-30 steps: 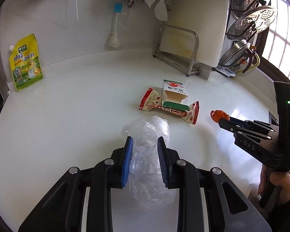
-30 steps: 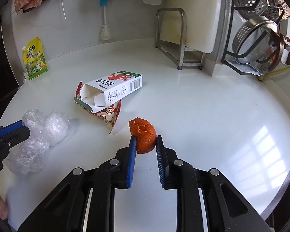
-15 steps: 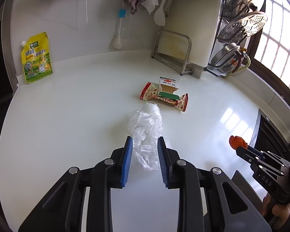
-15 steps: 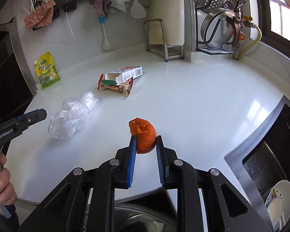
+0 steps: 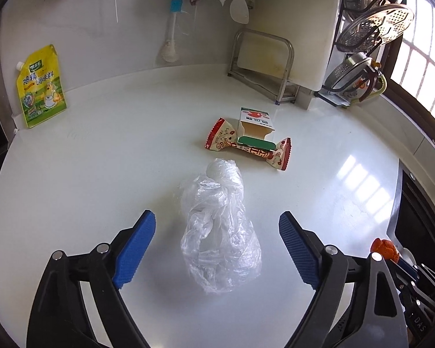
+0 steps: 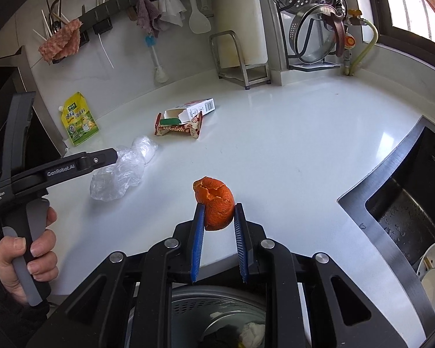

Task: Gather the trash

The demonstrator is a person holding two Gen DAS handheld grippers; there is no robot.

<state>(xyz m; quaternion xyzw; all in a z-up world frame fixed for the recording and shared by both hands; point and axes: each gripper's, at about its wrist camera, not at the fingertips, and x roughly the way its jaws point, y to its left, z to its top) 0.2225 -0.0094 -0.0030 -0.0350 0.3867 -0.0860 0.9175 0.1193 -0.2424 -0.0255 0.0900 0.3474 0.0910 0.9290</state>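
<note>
My left gripper [image 5: 217, 226] is open wide, its blue pads either side of a crumpled clear plastic bag [image 5: 219, 237] lying on the white counter, not touching it. The bag also shows in the right wrist view [image 6: 121, 171]. My right gripper [image 6: 217, 217] is shut on an orange peel [image 6: 216, 204], held past the counter's front edge above a metal bin [image 6: 217, 319] with trash inside. The peel shows at the right in the left wrist view [image 5: 384, 249]. A red snack wrapper [image 5: 249, 148] and an open small carton [image 5: 255, 123] lie mid-counter.
A yellow seasoning pouch [image 5: 40, 87] leans on the back wall at left. A metal rack with a cutting board [image 5: 264, 61] and hung steamer trays [image 5: 374, 23] stand at the back right. A black sink [image 6: 406, 203] with dishes is at the right.
My left gripper has opened wide and let go of the plastic bag, which now rests on the counter. My right gripper has pulled back with the peel to above the bin.
</note>
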